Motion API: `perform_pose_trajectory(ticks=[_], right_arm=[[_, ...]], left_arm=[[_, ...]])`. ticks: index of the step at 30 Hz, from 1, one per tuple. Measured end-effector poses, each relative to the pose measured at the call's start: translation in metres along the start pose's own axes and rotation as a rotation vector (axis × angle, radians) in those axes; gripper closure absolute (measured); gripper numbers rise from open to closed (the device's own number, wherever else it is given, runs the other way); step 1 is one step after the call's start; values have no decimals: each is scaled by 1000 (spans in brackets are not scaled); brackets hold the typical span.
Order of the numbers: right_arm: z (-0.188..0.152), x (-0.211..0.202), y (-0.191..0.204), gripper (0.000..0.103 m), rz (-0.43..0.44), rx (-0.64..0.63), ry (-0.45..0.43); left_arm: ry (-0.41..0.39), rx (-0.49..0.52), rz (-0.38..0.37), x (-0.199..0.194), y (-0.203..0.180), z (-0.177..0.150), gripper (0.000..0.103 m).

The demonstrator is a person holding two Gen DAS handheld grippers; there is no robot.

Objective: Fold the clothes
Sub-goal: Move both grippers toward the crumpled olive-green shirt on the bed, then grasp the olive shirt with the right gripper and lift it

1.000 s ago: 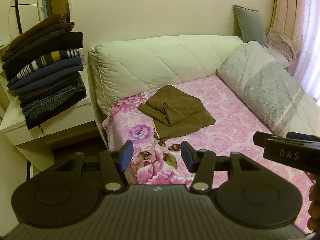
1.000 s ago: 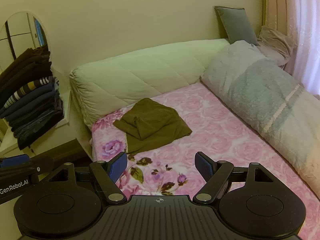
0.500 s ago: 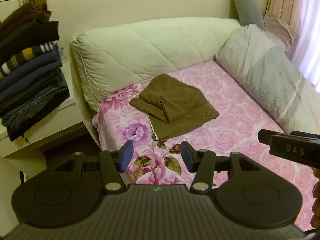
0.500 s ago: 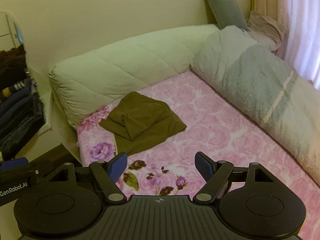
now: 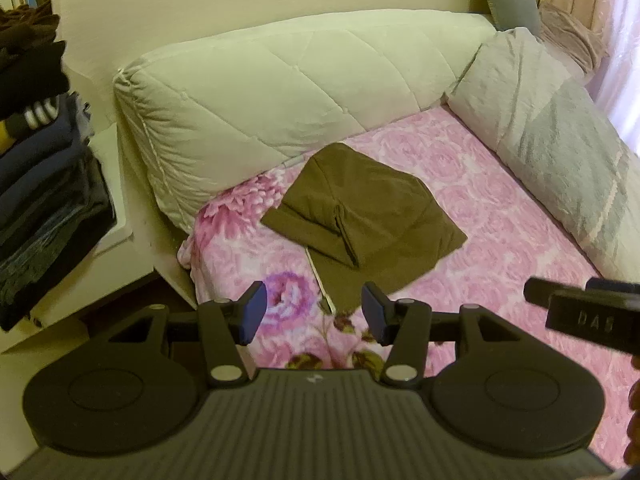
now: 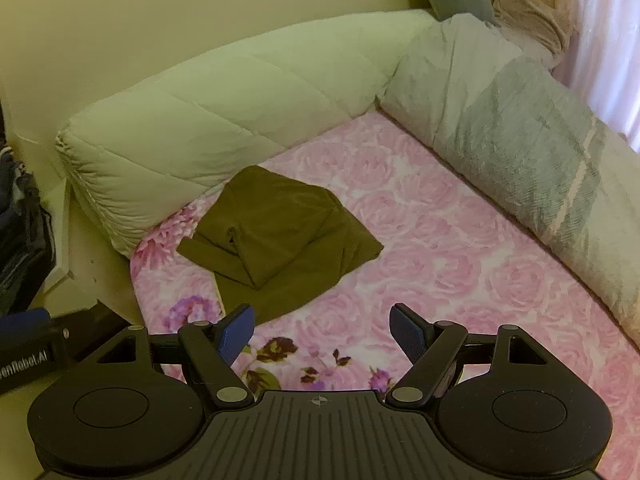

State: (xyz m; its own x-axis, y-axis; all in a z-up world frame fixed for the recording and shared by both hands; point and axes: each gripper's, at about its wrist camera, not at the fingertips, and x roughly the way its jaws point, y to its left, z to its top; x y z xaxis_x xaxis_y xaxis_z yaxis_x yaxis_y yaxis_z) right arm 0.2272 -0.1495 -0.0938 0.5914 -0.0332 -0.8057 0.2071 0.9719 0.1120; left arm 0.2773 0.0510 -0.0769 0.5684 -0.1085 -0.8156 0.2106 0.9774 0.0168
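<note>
Nearest to me, my left gripper (image 5: 314, 312) is spread apart with nothing between its blue pads, and my right gripper (image 6: 322, 332) gapes wider, also empty. Both hang above the near edge of the pink floral bedsheet (image 6: 460, 264). Just beyond them the olive-brown garment (image 5: 362, 224) lies partly folded on the sheet, untouched, close to the bed's left edge. Behind it a cream quilted bolster (image 5: 296, 92) runs along the wall, and a grey rolled blanket (image 6: 520, 148) lines the right side. Off left, a stack of dark folded clothes (image 5: 44, 184) sits on a white stand.
</note>
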Motion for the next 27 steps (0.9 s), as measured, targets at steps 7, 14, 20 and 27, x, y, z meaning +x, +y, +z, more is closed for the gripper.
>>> perform_pose_trajectory(ticks=[7, 14, 20, 27], right_arm=[[18, 35, 8, 25, 0, 19, 45], [34, 89, -2, 25, 33, 92, 141], [44, 140, 0, 26, 44, 78, 185], [52, 210, 1, 26, 53, 122, 245]], left_arm=[[47, 9, -17, 40, 9, 28, 55], [118, 13, -34, 97, 21, 48, 55], [182, 18, -46, 154, 33, 60, 55], [228, 3, -78, 216, 44, 68, 55]])
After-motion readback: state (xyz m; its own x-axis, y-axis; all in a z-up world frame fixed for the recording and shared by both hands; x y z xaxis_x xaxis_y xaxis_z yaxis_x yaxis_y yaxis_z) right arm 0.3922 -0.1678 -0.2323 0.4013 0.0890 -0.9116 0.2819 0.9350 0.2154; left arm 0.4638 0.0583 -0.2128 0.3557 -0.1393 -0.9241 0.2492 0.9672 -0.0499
